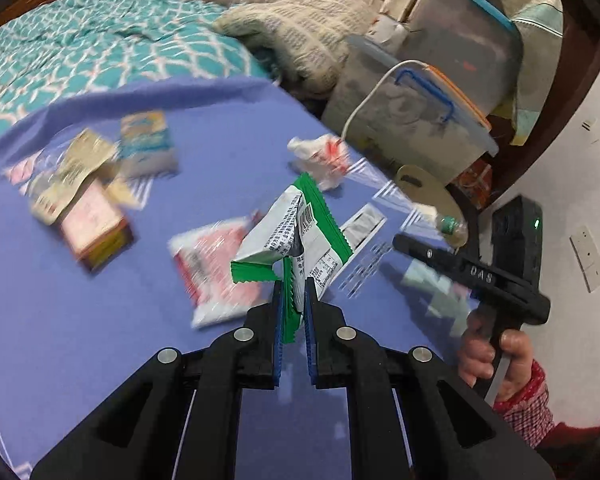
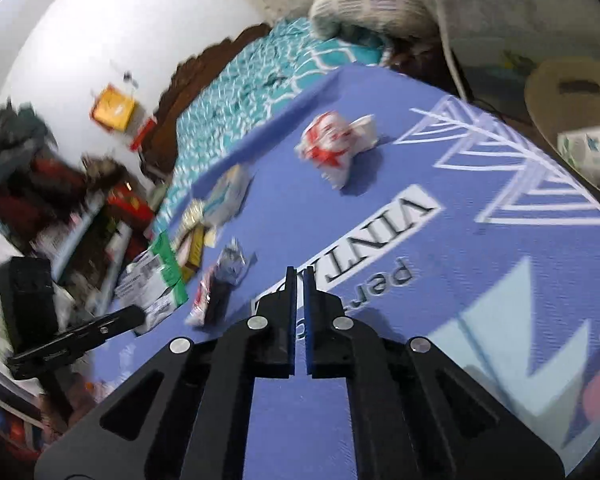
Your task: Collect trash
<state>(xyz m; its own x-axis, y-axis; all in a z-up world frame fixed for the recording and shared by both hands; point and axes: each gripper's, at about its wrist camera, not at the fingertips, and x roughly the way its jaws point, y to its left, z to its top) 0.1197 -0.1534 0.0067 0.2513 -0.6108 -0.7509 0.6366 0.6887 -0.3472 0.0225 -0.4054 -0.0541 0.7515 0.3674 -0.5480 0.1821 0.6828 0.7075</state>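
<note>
1. Left wrist view: the left claw (image 1: pixel 291 292) pinches one green-and-white wrapper (image 1: pixel 296 236) by its lower edge, raised above the purple desk (image 1: pixel 80 340); its long axis rises away from the fingertips.
2. Right wrist view: the right claw (image 2: pixel 299 280) is pressed together, holding nothing; one crumpled red-and-white wrapper (image 2: pixel 334 146) lies on the desk well ahead

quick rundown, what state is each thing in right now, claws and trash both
left claw: shut on the green and white wrapper, held above the cloth
green and white wrapper: crumpled, lifted off the cloth
right claw: shut, holding nothing
red and white wrapper: crumpled, lying loose on the cloth
pink packet: lying flat, untouched
boxes: heaped together, blurred
purple cloth: spread flat
</note>
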